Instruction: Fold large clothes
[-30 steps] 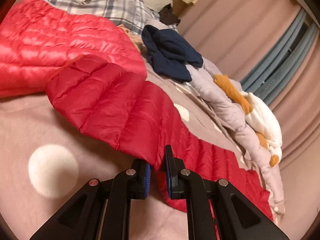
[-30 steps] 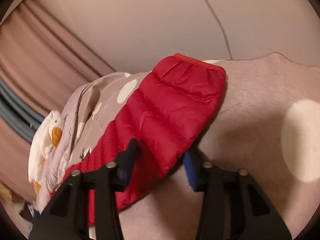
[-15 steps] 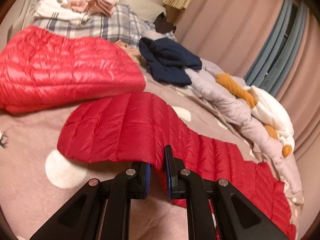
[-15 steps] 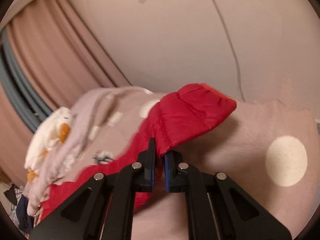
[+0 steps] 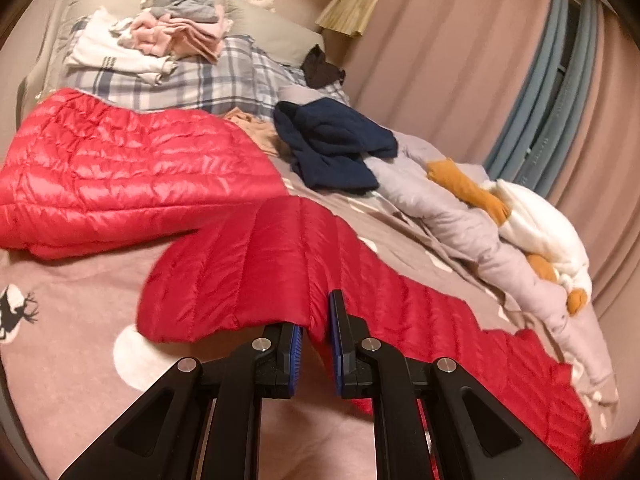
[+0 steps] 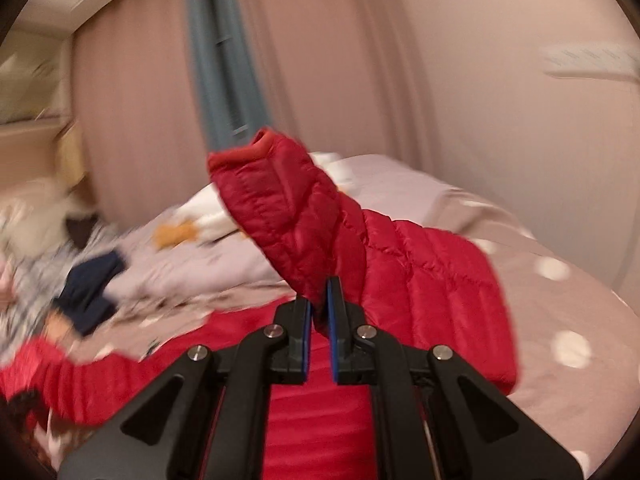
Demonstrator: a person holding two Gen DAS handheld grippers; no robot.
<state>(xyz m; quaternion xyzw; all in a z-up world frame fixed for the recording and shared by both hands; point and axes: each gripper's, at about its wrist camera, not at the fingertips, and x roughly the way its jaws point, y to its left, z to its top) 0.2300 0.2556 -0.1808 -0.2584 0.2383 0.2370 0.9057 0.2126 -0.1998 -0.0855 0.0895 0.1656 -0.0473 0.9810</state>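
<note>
The red quilted down jacket (image 5: 120, 176) lies partly spread across the bed (image 5: 60, 280), which is covered in a dusty-pink spread with white dots; its body rests toward the pillows, and one long sleeve (image 6: 288, 208) runs along the bed surface and is lifted at the cuff end. The left claw (image 5: 316, 336) is clamped on a fold of the jacket near its edge. The right claw (image 6: 319, 312) is closed on the sleeve below the cuff, which stands up above the pads. Risk: the shell fabric is smooth and glossy, and each claw bites only a narrow ridge of it, so a fast swing may pull the sleeve free. Risk: the padding is springy, so a fold laid down loosely is likely to reopen. Risk: the navy blue crumpled garment (image 5: 332, 148) and the grey duvet with a white-and-orange plush duck (image 5: 532, 224) lie near the jacket and may snag a trailing sleeve.
</note>
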